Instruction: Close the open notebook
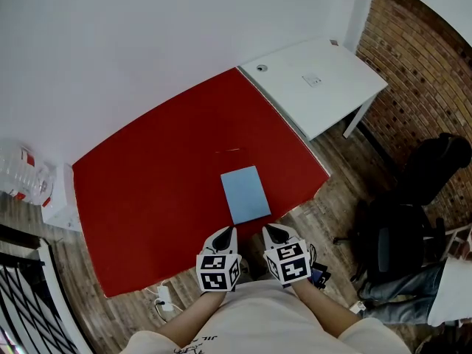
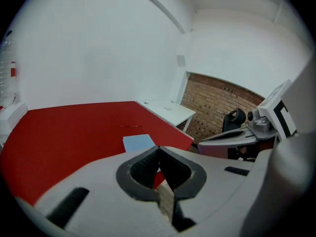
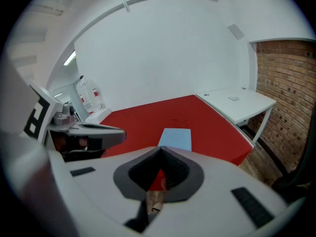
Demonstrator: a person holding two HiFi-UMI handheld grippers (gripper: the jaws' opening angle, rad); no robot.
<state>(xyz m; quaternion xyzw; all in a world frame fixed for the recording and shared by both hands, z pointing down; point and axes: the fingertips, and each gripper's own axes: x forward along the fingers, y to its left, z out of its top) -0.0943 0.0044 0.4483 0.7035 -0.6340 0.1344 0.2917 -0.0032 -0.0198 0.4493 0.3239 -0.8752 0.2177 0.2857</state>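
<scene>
A light blue notebook (image 1: 245, 194) lies shut and flat on the red table (image 1: 147, 190), near its front edge. It also shows in the left gripper view as the notebook (image 2: 138, 142) and in the right gripper view as the notebook (image 3: 176, 138), ahead of the jaws. My left gripper (image 1: 227, 231) hovers just short of the notebook's near left corner, shut with nothing in it; its tips meet at the left gripper (image 2: 158, 148). My right gripper (image 1: 270, 229) is beside it at the near right corner, also shut and empty, as the right gripper (image 3: 160, 149) shows.
A white desk (image 1: 317, 80) adjoins the red table at the back right. A water bottle (image 1: 22, 172) and a white box (image 1: 59, 198) stand at the left end. A black chair (image 1: 391, 242), a dark bag (image 1: 435, 164) and a person's legs (image 1: 402, 293) are at the right.
</scene>
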